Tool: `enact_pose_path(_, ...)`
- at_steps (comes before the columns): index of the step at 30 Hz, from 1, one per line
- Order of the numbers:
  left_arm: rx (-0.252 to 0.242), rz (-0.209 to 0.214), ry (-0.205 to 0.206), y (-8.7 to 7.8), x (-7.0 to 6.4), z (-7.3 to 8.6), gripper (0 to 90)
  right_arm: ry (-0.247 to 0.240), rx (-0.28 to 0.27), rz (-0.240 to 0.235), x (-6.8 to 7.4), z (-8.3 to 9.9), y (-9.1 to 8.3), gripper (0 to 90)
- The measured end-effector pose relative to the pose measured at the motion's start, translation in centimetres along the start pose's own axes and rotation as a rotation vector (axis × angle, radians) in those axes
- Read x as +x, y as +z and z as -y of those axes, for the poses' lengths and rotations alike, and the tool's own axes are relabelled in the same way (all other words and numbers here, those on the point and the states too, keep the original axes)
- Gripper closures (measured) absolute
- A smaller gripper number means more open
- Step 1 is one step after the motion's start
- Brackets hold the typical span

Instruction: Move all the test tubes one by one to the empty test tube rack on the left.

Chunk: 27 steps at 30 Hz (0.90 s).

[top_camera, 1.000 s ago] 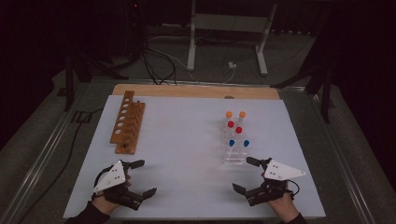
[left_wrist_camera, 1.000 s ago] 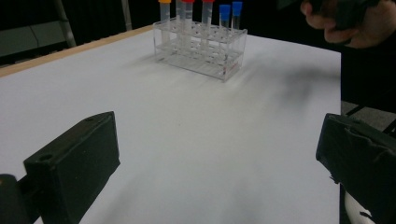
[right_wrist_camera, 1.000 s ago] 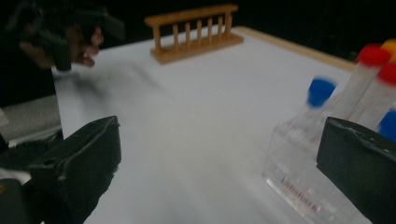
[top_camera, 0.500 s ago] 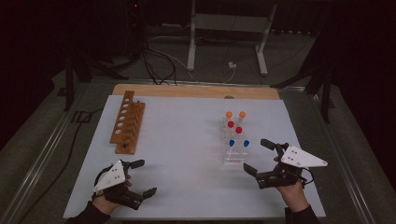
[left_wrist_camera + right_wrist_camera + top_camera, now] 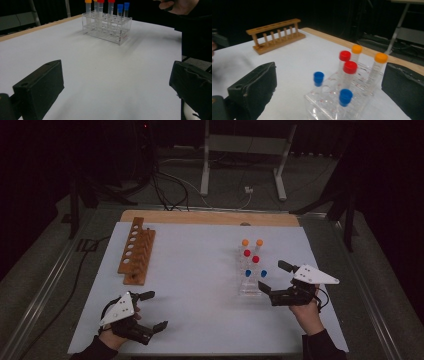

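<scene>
The right tongs [image 5: 272,281] stood wide apart, holding nothing and touching nothing, raised a little above the bench [image 5: 200,285]. Just ahead of them, between the lines of the two jaws in the right gripper view, stood the clear rack [image 5: 332,105] with six capped tubes upright in it, their long axes vertical and caps up. Nearest the right tongs were the two blue-capped tubes [image 5: 345,97], behind them the two red-capped tubes [image 5: 350,68], and farthest the two orange-capped tubes [image 5: 381,58]. The rack's long side ran away from the right tongs, in line with the rows of tubes.

The left tongs [image 5: 156,310] were also wide apart and empty, low over the bench near its front edge, with bare white surface between the jaws in the left gripper view. The clear rack lay well ahead of them and across the bench, and the person's right hand [image 5: 178,6] showed beyond it.

Far from the right tongs, across the bench, lay the wooden rack [image 5: 136,251], empty, its long axis running from the near side of the bench towards the far side, well apart from the clear rack.
</scene>
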<state>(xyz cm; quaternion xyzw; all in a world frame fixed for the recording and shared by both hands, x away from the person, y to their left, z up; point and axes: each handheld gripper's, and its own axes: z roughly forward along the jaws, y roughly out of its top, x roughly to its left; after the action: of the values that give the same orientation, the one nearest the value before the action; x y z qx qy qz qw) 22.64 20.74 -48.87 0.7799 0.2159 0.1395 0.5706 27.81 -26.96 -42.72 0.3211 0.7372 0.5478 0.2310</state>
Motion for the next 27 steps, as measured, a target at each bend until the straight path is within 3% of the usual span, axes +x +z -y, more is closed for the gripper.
enact_pose_path(6, 0.000, 0.002, 0.003, 0.0, 0.0, 0.0, 0.3, 0.038, 0.021, 0.029, -0.9, 0.9, 0.7, 0.0)
enact_pose_path(15, 0.000, 0.004, 0.003, 0.0, 0.0, 0.0, 0.3, 0.047, 0.081, 0.054, -1.1, 2.1, 1.6, 0.0)
enact_pose_path(21, -0.001, 0.006, 0.002, 0.0, 0.0, 0.0, 0.4, 0.048, 0.128, 0.065, -1.1, 3.0, 2.2, 5.8)
enact_pose_path(26, -0.001, 0.006, 0.004, 0.0, 0.0, 0.0, 0.4, 0.051, 0.194, 0.052, -1.2, 3.7, 2.6, 18.5)
enact_pose_path(27, 0.000, 0.007, 0.004, 0.0, 0.0, 0.0, 0.3, 0.059, 0.206, 0.045, -1.3, 3.8, 2.6, 26.9)
